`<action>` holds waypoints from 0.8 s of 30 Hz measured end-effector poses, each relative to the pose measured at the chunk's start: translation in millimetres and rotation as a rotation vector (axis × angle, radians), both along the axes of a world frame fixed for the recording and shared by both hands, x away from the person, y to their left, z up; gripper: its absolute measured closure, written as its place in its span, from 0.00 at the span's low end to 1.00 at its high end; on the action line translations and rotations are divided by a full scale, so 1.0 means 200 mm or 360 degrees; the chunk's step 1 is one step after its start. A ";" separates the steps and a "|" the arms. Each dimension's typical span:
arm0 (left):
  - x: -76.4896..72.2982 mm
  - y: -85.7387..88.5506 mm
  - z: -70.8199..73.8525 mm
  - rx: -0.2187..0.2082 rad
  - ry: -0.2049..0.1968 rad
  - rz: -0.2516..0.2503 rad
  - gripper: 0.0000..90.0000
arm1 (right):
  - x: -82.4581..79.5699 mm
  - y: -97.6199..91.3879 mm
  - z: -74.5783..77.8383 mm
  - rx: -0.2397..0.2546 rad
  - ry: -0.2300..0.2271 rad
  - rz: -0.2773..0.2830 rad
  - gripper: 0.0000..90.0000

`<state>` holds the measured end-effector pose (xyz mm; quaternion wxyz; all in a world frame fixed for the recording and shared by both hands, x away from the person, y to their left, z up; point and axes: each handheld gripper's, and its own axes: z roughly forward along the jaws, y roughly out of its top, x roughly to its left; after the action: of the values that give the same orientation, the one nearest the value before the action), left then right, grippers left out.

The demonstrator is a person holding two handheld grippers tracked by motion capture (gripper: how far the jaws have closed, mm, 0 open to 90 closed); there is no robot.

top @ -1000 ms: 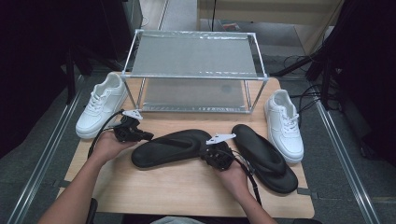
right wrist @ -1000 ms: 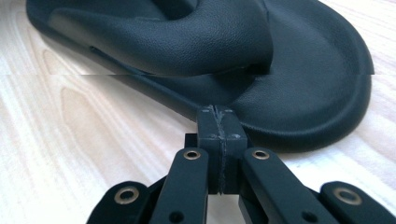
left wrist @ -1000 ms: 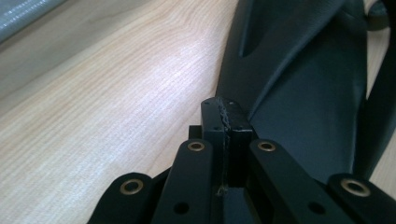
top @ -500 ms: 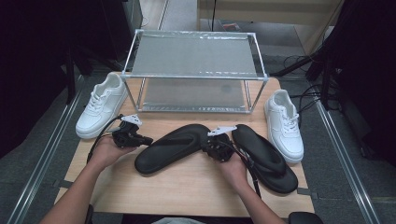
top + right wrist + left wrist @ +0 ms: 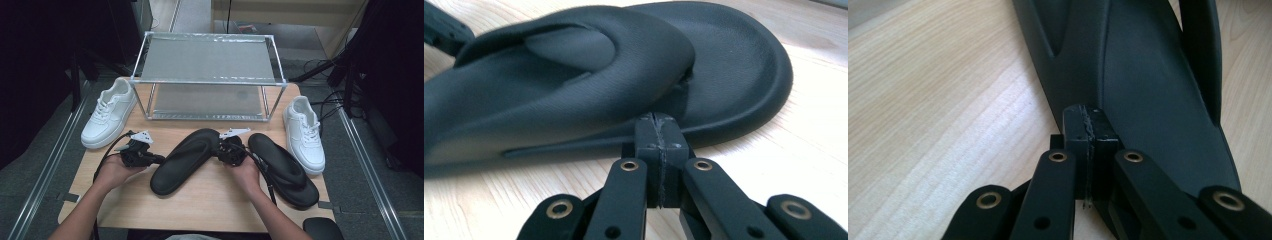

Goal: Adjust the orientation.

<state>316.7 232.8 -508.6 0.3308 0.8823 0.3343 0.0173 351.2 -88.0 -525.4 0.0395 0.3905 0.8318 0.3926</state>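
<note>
A wire shelf rack (image 5: pixel 207 75) stands at the far side of the table (image 5: pixel 210 205), a white sneaker (image 5: pixel 107 119) to its left, another white sneaker (image 5: pixel 304 132) to its right, and a second black flip-flop (image 5: pixel 282 169) lies just right of the right hand. The black flip-flop (image 5: pixel 186 159) lies slanted at mid-table, matte, strap up. The left gripper (image 5: pixel 159 159) and right gripper (image 5: pixel 221 148) press against its two sides, jaws pinched together, gripping nothing. Since a second ago it has slid toward the rack.
</note>
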 end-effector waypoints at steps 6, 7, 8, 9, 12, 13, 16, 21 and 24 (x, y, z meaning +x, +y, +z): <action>-0.03 -0.01 0.00 -0.0013 0.0018 -0.0007 1.00 | 0.03 0.02 -0.01 0.0013 -0.0049 -0.0009 1.00; -0.04 -0.01 0.00 -0.0024 0.0019 -0.0007 1.00 | 0.03 0.02 -0.01 0.0007 -0.0054 -0.0014 1.00; -0.04 -0.01 -0.01 -0.0032 0.0027 -0.0017 1.00 | 0.04 0.03 -0.01 0.0001 -0.0065 -0.0013 1.00; -0.05 -0.02 -0.01 -0.0036 0.0032 -0.0021 1.00 | 0.04 0.03 -0.01 -0.0002 -0.0066 -0.0015 1.00; -0.05 -0.02 -0.01 -0.0053 0.0046 -0.0018 1.00 | 0.05 0.03 -0.01 -0.0005 -0.0069 -0.0022 1.00; -0.06 -0.03 -0.01 -0.0045 0.0045 -0.0017 1.00 | 0.05 0.04 -0.01 0.0006 -0.0068 -0.0031 1.00; -0.07 -0.04 -0.01 -0.0036 0.0047 -0.0025 1.00 | 0.06 0.04 -0.01 0.0012 -0.0061 -0.0041 1.00; -0.11 -0.10 0.00 -0.0022 0.0040 -0.0073 1.00 | 0.08 0.04 -0.01 0.0015 -0.0042 -0.0043 1.00; -0.11 -0.11 -0.01 -0.0064 0.0089 -0.0079 1.00 | 0.09 0.05 -0.01 0.0011 -0.0046 -0.0042 1.00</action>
<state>293.7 210.6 -510.9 0.3392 0.8837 0.3217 -0.0224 369.8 -78.3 -527.5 0.0553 0.3960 0.8244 0.4006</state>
